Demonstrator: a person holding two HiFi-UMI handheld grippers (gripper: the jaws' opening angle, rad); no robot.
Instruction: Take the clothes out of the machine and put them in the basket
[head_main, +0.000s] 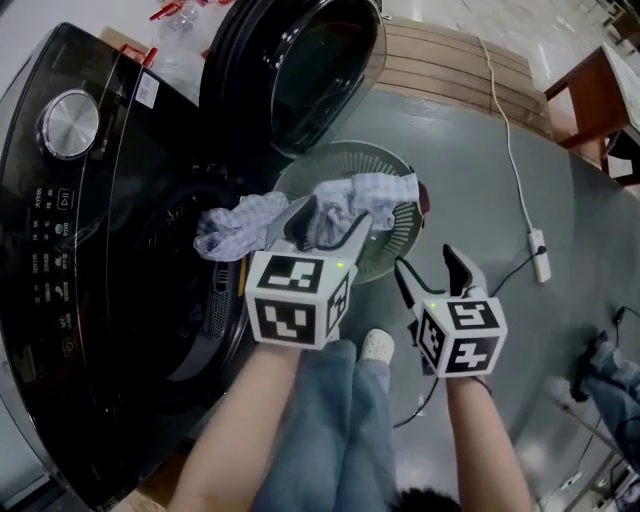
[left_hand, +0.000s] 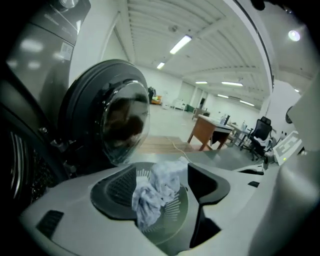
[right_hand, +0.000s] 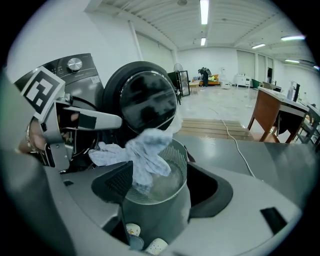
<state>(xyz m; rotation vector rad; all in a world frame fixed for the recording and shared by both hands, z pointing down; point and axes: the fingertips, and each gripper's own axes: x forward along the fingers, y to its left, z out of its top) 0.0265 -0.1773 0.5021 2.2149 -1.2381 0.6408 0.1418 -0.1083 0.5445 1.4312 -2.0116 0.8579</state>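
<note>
In the head view the cloth (head_main: 300, 215) drapes across the basket (head_main: 398, 262) rim at centre, tail toward the machine (head_main: 100, 250) at left, so sweep that tail in; the left gripper view shows the left tongs (left_hand: 160, 185) spread, cloth loose between them; the right gripper view shows the right tongs (right_hand: 160, 187) spread, empty.

Person in blue jeans with a pale grey gripper in each hand

In the head view, faded blue jeans (head_main: 330, 430) fill the 6 o'clock edge, with a white perforated shoe (head_main: 377, 345) showing just above them. The left gripper (head_main: 335, 215) and right gripper (head_main: 428, 265) have smooth light grey shells and tapering fingers faced with black ribbed pads (left_hand: 112, 192). Each carries a white cube printed with bold black square markers: the left cube (head_main: 298, 298) just below centre, the right cube (head_main: 460, 335) towards 4 o'clock. A small green light (head_main: 340, 266) glows on the upper edge of each cube.
</note>
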